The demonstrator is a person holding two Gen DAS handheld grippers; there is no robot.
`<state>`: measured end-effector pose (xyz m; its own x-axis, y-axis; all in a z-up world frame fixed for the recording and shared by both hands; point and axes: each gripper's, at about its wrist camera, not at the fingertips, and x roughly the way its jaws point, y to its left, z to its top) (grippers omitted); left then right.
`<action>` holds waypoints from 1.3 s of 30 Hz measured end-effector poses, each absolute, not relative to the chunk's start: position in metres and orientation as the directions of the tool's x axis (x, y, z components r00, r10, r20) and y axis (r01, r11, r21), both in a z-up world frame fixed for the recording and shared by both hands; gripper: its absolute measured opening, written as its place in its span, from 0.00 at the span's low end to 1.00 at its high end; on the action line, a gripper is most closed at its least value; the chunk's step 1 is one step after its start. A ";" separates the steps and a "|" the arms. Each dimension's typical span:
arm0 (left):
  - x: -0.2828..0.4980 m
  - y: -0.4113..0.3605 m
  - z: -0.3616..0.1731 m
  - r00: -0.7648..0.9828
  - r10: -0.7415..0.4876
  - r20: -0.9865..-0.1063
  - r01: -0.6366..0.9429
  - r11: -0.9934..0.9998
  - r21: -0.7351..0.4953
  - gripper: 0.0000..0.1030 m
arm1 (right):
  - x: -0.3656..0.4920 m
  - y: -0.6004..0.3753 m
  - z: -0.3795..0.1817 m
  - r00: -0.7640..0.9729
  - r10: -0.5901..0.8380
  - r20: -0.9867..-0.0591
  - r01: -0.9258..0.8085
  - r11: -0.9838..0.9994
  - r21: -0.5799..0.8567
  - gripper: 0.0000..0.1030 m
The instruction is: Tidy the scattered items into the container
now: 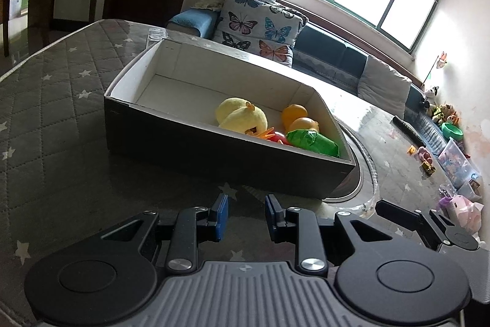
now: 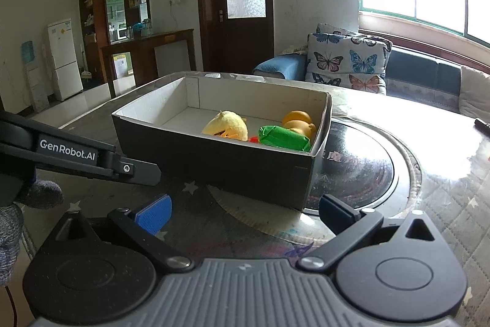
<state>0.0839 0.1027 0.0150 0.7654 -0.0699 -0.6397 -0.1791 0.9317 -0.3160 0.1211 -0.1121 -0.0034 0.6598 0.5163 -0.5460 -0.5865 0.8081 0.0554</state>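
Observation:
A dark cardboard box (image 1: 190, 149) with a white inside stands on the table; it also shows in the right wrist view (image 2: 214, 161). In it lie a yellow plush duck (image 1: 242, 117) (image 2: 228, 124), two oranges (image 1: 298, 117) (image 2: 298, 121), a green wrapped packet (image 1: 315, 141) (image 2: 283, 137) and a small red item (image 1: 280, 138). My left gripper (image 1: 246, 215) is open and empty, just in front of the box's near wall. My right gripper (image 2: 245, 212) is wide open and empty, near the box's front corner.
The table has a grey star-patterned quilted cover (image 1: 61, 112) and a round glass turntable (image 2: 361, 170) under the box's right end. Small toys (image 1: 427, 161) and a remote (image 1: 408, 127) lie at the far right. A sofa with butterfly pillows (image 2: 346, 60) stands behind.

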 end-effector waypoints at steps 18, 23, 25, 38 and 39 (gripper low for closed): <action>0.087 0.094 0.015 0.757 -0.025 -0.653 -0.183 0.951 -0.248 0.28 | 0.123 -0.108 -0.004 0.647 0.522 -0.555 -0.578 0.811 0.089 1.00; 0.088 0.092 0.017 0.753 -0.003 -0.658 -0.184 0.959 -0.214 0.27 | 0.127 -0.106 -0.004 0.641 0.523 -0.562 -0.576 0.812 0.099 1.00; 0.090 0.092 0.016 0.750 0.000 -0.661 -0.183 0.961 -0.209 0.27 | 0.129 -0.105 -0.004 0.639 0.524 -0.564 -0.576 0.811 0.101 1.00; 0.101 0.091 0.017 0.735 0.022 -0.678 -0.172 0.973 -0.155 0.28 | 0.141 -0.099 -0.003 0.624 0.523 -0.581 -0.572 0.812 0.117 1.00; 0.102 0.090 0.017 0.733 0.027 -0.679 -0.172 0.974 -0.148 0.28 | 0.142 -0.098 -0.003 0.623 0.522 -0.582 -0.571 0.813 0.118 1.00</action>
